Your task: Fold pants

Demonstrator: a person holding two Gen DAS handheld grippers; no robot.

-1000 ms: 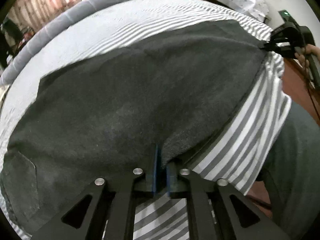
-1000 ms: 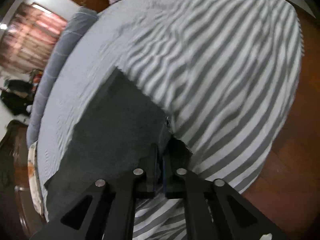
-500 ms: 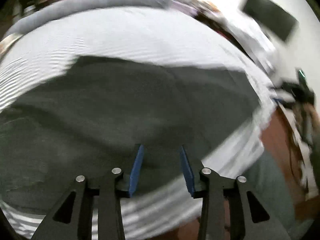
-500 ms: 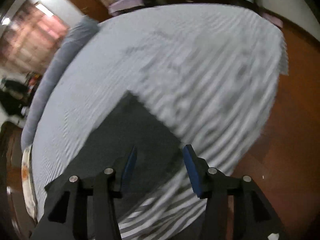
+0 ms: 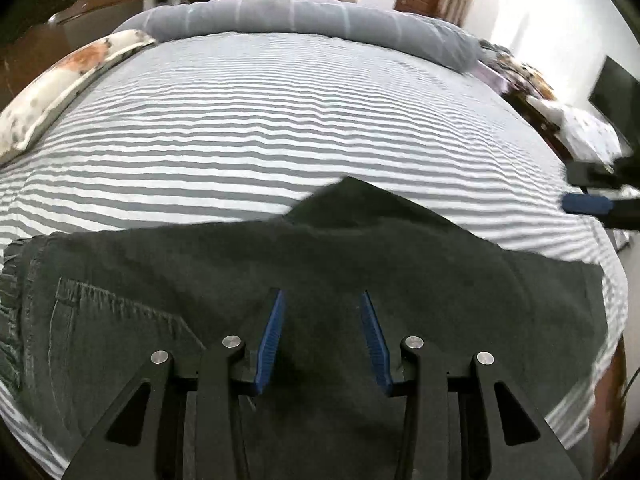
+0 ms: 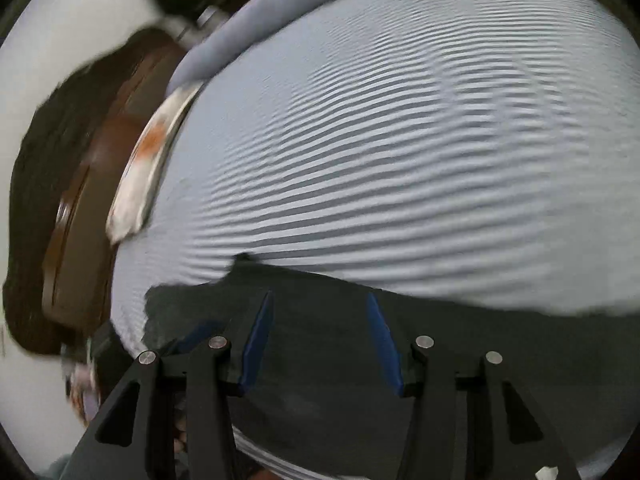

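Observation:
Dark grey pants [image 5: 248, 272] lie flat along the near edge of a bed with a grey-and-white striped sheet [image 5: 280, 120]. A back pocket shows at the left in the left wrist view. My left gripper [image 5: 322, 300] is open and empty, just above the pants. My right gripper [image 6: 318, 304] is open and empty above the pants [image 6: 460, 352]; its blue pad also shows at the right edge of the left wrist view [image 5: 586, 203].
A long grey bolster [image 5: 312, 20] lies across the far side of the bed. A white and orange pillow [image 5: 68, 76] lies at the left edge. A dark wooden headboard [image 6: 80, 208] stands at the left. Wooden floor shows at the bed's near right corner.
Both grippers were shut on the pants' near edge a second ago. They have let go, opened and lifted back. Both views have swung toward the far side of the bed.

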